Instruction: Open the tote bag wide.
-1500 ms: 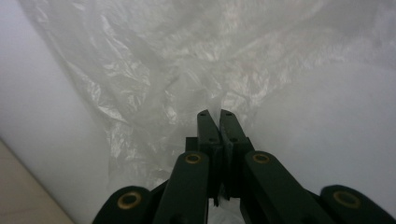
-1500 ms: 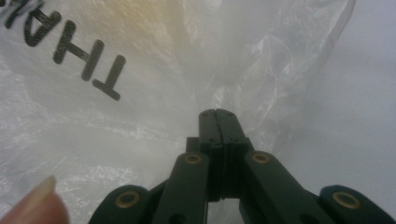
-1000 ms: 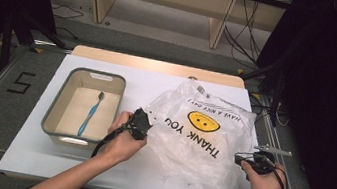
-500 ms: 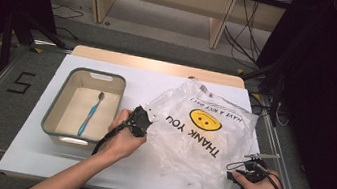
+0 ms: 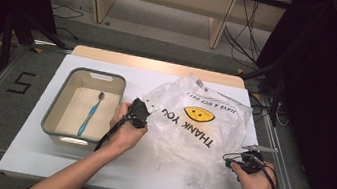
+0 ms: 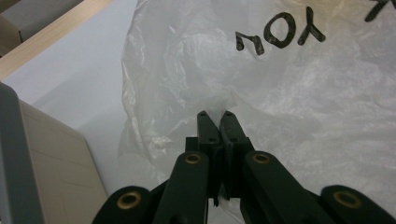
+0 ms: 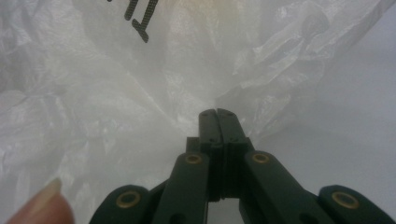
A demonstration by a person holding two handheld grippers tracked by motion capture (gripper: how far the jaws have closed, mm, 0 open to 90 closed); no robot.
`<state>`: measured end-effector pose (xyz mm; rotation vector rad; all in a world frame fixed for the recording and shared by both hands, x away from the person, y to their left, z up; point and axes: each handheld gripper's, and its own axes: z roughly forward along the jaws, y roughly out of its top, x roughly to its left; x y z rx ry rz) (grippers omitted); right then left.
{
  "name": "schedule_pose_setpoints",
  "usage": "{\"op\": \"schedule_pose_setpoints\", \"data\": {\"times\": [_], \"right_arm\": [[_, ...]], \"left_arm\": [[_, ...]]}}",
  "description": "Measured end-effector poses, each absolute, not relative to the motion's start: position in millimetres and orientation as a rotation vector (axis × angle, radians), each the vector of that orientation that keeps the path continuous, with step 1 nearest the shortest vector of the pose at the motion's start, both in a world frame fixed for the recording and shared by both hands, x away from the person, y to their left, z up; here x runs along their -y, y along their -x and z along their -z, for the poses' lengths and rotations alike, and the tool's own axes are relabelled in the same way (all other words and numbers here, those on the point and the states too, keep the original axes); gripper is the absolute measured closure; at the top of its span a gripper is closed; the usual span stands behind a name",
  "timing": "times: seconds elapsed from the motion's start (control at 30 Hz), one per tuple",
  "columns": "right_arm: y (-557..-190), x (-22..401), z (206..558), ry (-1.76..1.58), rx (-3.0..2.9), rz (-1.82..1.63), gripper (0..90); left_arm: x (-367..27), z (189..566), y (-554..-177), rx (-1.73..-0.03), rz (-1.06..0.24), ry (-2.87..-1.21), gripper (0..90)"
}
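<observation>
Now both grippers (image 5: 142, 112) (image 5: 242, 161) clamped on plastic bag (image 5: 191, 128).

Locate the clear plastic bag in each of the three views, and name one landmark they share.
High view: the plastic bag lies right of centre on the white table.
Left gripper view: the bag covers the centre and right.
Right gripper view: the bag covers the left and top.
Shared landmark: the bag's black lettering.

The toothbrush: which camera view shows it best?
The high view. The blue toothbrush lies whole inside the grey bin, left of the plastic bag. The left gripper view catches just the bin's corner beside the bag, not the brush; the right gripper view looks at bag and table.
</observation>
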<state>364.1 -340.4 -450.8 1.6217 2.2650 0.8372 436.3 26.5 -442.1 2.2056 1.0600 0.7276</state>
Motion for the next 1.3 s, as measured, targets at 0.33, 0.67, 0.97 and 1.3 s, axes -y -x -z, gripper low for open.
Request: {"op": "schedule_pose_setpoints", "data": {"times": [0.33, 0.67, 0.97, 1.3], "right_arm": [[-342.6, 347.2, 450.9, -1.673, -2.289, -0.825, 82.3], [-343.6, 340.1, 424.5, -1.421, -2.125, -0.910, 56.8], [-353.3, 303.3, 427.3, -1.162, -2.266, -1.050, 46.7], [-365.6, 283.3, 434.4, -1.039, -2.322, -1.083, 45.8]], "left_arm": [[-27.3, 442.1, -447.3, -1.074, -0.717, -2.161, 72.5], [-24.2, 426.1, -432.5, -1.005, -0.700, -2.099, 40.2], [-25.5, 420.7, -390.1, -0.861, -0.612, -2.157, 35.5], [-39.8, 426.1, -361.1, -0.802, -0.496, -2.162, 34.4]]}}
